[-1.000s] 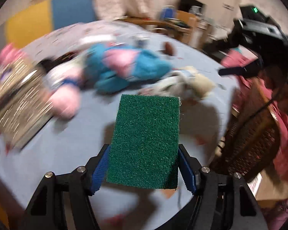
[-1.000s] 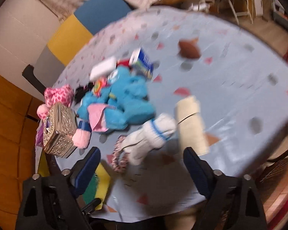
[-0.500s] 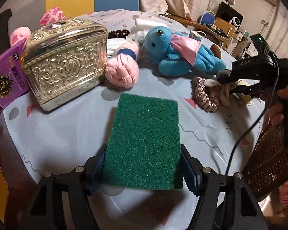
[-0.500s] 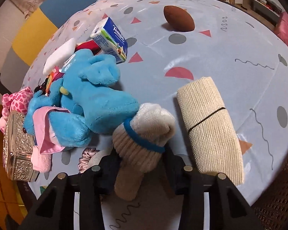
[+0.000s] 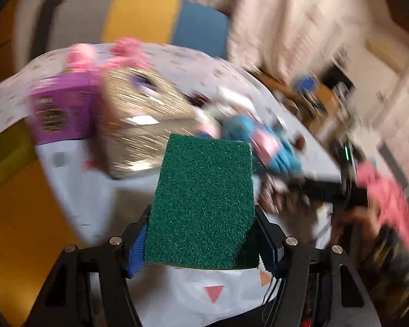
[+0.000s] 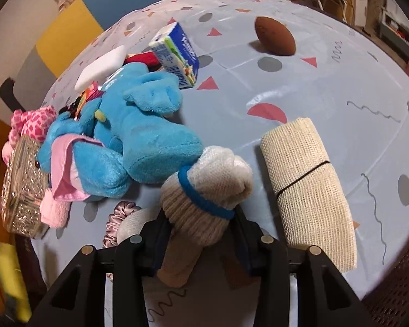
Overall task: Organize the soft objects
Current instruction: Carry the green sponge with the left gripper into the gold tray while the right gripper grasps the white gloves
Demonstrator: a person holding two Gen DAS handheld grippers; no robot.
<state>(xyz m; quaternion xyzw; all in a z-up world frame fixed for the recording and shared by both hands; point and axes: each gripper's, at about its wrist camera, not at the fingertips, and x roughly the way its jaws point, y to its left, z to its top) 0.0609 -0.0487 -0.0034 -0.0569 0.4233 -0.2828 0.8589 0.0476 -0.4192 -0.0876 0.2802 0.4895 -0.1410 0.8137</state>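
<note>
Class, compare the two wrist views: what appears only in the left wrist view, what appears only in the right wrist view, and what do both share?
Only the left wrist view shows the green scouring pad clamped in the left gripper and a purple box.

Only the right wrist view shows the rolled sock gripped by the right gripper, the cream cloth roll, the juice carton and the brown ball.

Both show the blue plush toy, the gold box and the patterned tablecloth.
</note>
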